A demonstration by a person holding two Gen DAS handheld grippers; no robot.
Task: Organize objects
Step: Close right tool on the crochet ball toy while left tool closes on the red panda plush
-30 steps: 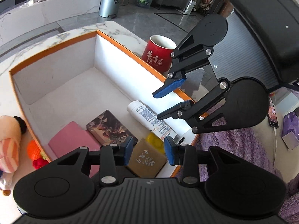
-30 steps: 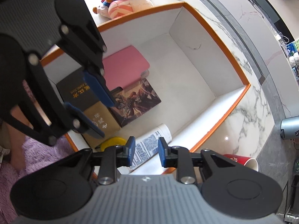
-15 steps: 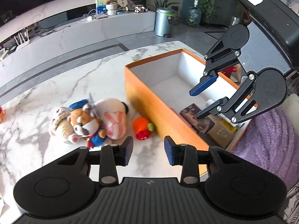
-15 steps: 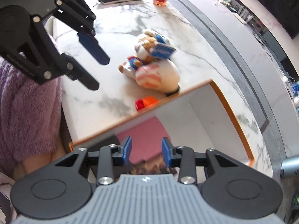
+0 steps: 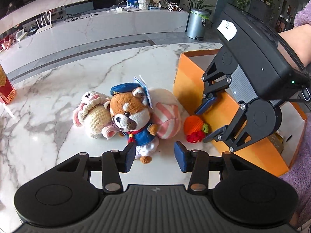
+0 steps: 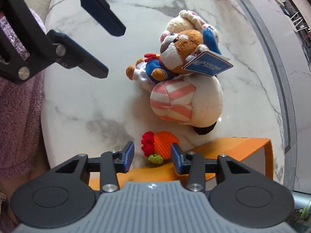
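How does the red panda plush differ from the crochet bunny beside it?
The red panda plush is smooth brown-and-white fabric; the crochet bunny is knitted cream and pink yarn. The panda wears a blue sailor cap and outfit with a hang tag; the bunny wears a frilly bonnet. Both lie touching on the marble table, outside the orange box.

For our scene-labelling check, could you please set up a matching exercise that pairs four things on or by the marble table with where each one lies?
Things:
1. crochet orange
2. red panda plush
3. red can
4. crochet bunny

Places:
A. at the table's far left edge in the left wrist view
B. against the orange box, under the right gripper
C. just ahead of the left gripper
D. behind the panda's head

Pairs: 1-B, 2-C, 3-A, 4-D
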